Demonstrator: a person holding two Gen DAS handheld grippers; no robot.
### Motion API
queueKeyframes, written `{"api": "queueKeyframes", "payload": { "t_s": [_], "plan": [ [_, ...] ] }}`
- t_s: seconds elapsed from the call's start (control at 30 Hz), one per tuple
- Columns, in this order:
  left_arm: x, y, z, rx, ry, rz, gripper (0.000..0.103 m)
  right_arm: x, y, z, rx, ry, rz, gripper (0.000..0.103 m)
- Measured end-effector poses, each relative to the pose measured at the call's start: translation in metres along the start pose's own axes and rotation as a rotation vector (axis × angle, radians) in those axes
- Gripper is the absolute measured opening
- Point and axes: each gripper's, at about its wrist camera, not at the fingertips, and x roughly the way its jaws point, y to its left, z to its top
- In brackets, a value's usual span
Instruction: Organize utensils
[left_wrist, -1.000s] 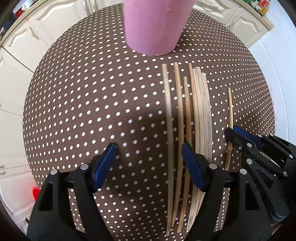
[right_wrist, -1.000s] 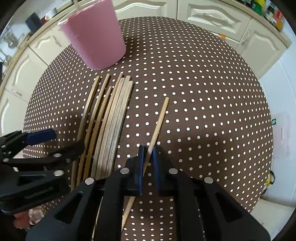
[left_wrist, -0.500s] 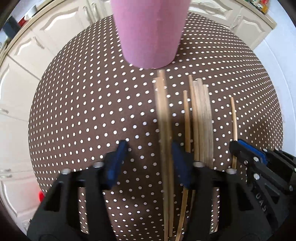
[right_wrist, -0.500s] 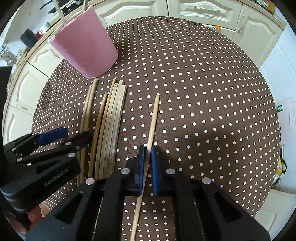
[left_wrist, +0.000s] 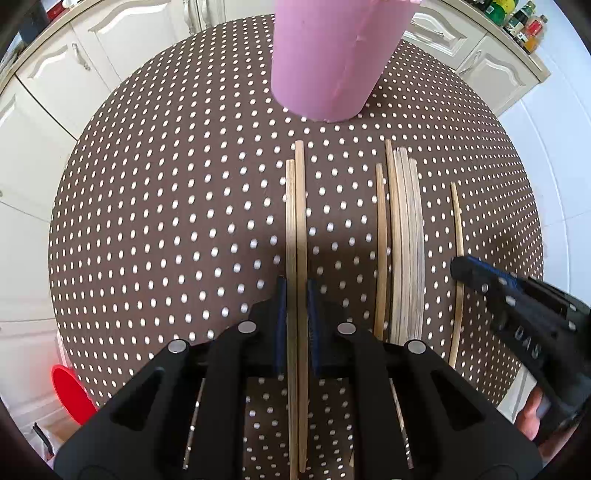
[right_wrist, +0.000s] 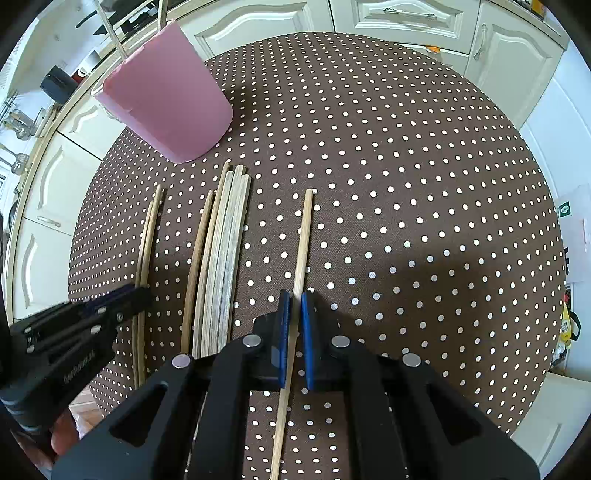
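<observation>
A round table (left_wrist: 155, 206) with a brown cloth with white dots is filling both views, and white cabinets (right_wrist: 402, 22) are standing behind it. A pink cup (left_wrist: 328, 55) is standing upright on the far part of the table, and in the right view thin sticks are rising out of its top. Near the cup, a bundle (left_wrist: 404, 251) of about 5 flat wooden sticks is lying on the cloth, the sticks touching each other side by side and pointing toward the cup. The left gripper (left_wrist: 295, 295) is holding a pair (left_wrist: 296, 229) of 2 chopsticks left of the bundle, apart from it; its blue pads are pressing together on the pair from both sides. The right gripper (right_wrist: 294, 306) is clamping 1 single stick (right_wrist: 303, 236) right of the bundle, its pads closed tight on the stick's middle part. The far tips of the pair are lying just before the cup, not touching it. A red object (left_wrist: 70, 391) is showing below the table edge, left in the left view.
</observation>
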Motion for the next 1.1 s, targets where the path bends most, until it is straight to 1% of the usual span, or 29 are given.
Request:
{"api": "queueKeyframes", "payload": {
  "t_s": [0.1,0.17,0.27,0.37,0.47,0.5,0.53,0.57,0.6,0.63,0.73,0.77,0.83,0.9,1.03,1.1],
  "plan": [
    [-0.003,0.009,-0.014,-0.006,0.009,-0.033,0.012,-0.001,0.000,-0.001,0.001,0.002,0.003,0.005],
    [-0.005,0.013,-0.019,-0.013,0.021,-0.037,0.012,-0.001,-0.002,-0.002,0.008,0.004,0.013,0.005],
    [-0.012,0.021,-0.026,-0.007,0.045,-0.004,0.012,-0.001,-0.003,-0.002,0.016,0.006,0.023,0.005],
    [-0.018,0.026,-0.030,-0.001,0.031,0.008,0.013,-0.001,-0.003,-0.002,0.017,0.007,0.026,0.005],
    [-0.027,0.029,-0.035,-0.008,0.032,0.000,0.019,-0.002,-0.004,-0.002,0.016,0.008,0.026,0.005],
    [-0.030,0.029,-0.035,-0.010,0.024,-0.008,0.026,-0.002,-0.004,-0.002,0.018,0.008,0.027,0.005],
    [-0.034,0.030,-0.035,-0.010,0.014,-0.015,0.041,-0.002,-0.004,-0.002,0.019,0.008,0.028,0.005],
    [-0.041,0.038,-0.030,-0.009,0.004,-0.020,0.052,-0.002,-0.004,-0.002,0.019,0.008,0.028,0.005],
    [-0.047,0.041,-0.028,-0.009,-0.022,-0.023,0.058,-0.002,-0.004,-0.002,0.018,0.009,0.029,0.005],
    [-0.050,0.037,-0.029,-0.004,-0.045,-0.011,0.058,-0.003,-0.004,-0.003,0.018,0.010,0.029,0.005],
    [-0.048,0.040,-0.028,0.001,-0.044,0.018,0.055,-0.003,-0.004,-0.002,0.016,0.011,0.027,0.005],
    [-0.048,0.044,-0.028,-0.008,-0.044,0.013,0.055,-0.002,-0.003,-0.002,0.015,0.012,0.027,0.005],
    [-0.052,0.049,-0.029,-0.022,-0.055,0.037,0.055,-0.003,-0.003,-0.002,0.014,0.012,0.028,0.005],
    [-0.047,0.059,-0.025,-0.034,-0.061,0.054,0.055,-0.002,-0.003,-0.002,0.016,0.012,0.029,0.005],
    [-0.036,0.073,-0.024,-0.051,-0.027,0.063,0.055,-0.002,-0.003,-0.002,0.017,0.013,0.028,0.005],
    [-0.022,0.074,-0.022,-0.045,0.000,0.081,0.055,-0.002,-0.003,-0.002,0.017,0.013,0.029,0.005]
  ]
}}
